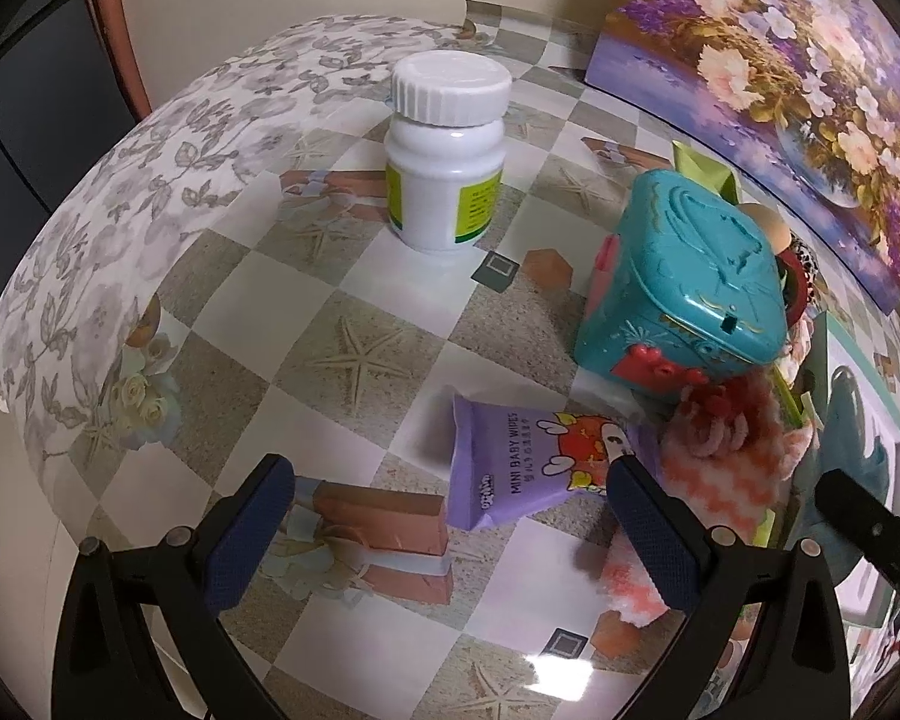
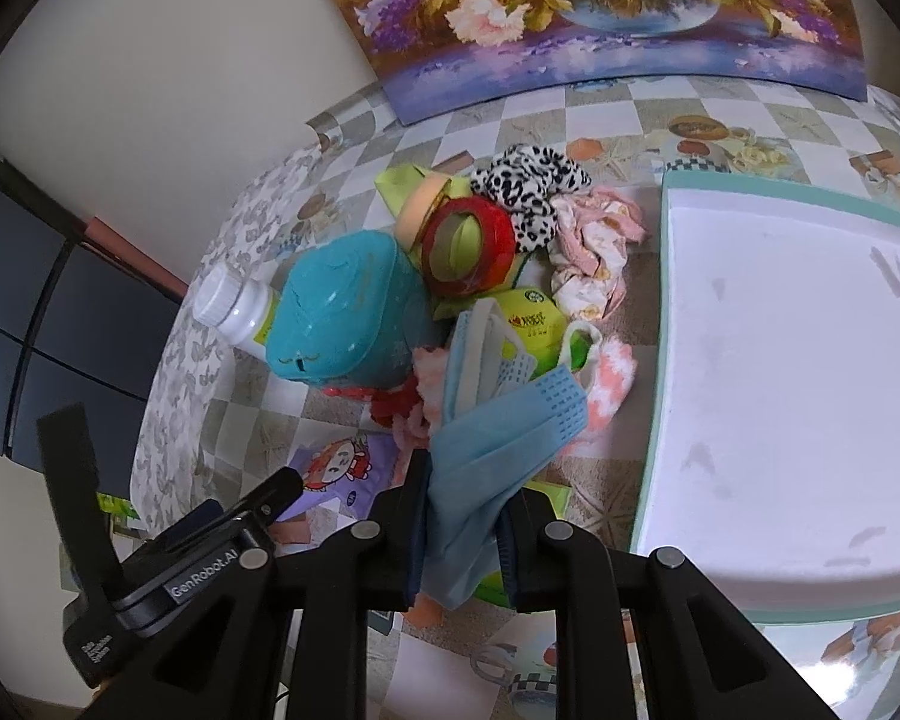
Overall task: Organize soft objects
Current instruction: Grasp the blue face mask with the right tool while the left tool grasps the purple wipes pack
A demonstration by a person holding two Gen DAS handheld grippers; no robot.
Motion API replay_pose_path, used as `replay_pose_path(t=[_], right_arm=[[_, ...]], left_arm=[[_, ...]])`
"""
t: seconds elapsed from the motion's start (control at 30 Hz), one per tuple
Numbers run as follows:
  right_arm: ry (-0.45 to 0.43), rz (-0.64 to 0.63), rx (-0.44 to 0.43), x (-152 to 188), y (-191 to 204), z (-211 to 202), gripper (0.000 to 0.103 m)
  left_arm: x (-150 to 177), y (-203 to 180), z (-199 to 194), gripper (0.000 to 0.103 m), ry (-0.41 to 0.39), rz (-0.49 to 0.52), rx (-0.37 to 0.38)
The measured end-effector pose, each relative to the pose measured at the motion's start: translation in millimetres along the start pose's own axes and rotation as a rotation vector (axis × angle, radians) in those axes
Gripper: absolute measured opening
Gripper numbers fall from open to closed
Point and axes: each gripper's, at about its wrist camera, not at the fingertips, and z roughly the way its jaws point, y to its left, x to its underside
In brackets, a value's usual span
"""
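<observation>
My right gripper point(image 2: 463, 495) is shut on a blue face mask point(image 2: 498, 432) and holds it above the pile of soft things. The pile holds a leopard-print scrunchie point(image 2: 525, 183), a pink patterned cloth point(image 2: 594, 240) and a pink and white fluffy cloth point(image 2: 609, 381), which also shows in the left wrist view point(image 1: 720, 468). My left gripper point(image 1: 450, 480) is open and empty, low over the table, with a purple baby wipes pack point(image 1: 510, 471) between its fingertips.
A white tray with a teal rim point(image 2: 666, 276) lies at the right. A teal toy box point(image 1: 690, 276) and a white pill bottle point(image 1: 444, 150) stand on the checkered tablecloth. A red tape roll point(image 2: 468, 246) and a green packet point(image 2: 534, 318) lie in the pile. A flower painting point(image 2: 600, 12) leans at the back.
</observation>
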Motion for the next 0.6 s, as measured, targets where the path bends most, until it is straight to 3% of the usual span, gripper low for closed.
replay_pose_path(t=[0.33,0.6], right_arm=[[-0.045,-0.015,-0.007,-1.3,-2.1,-20.8,0.021],[-0.142,-0.005,0.003,-2.1,-17.4,-61.1,0.021]], left_arm=[[-0.8,-6.8,-4.1,0.103,-0.008,0.021,0.019],[-4.1,-17.2,8.6,0.103,0.016,0.037,0.04]])
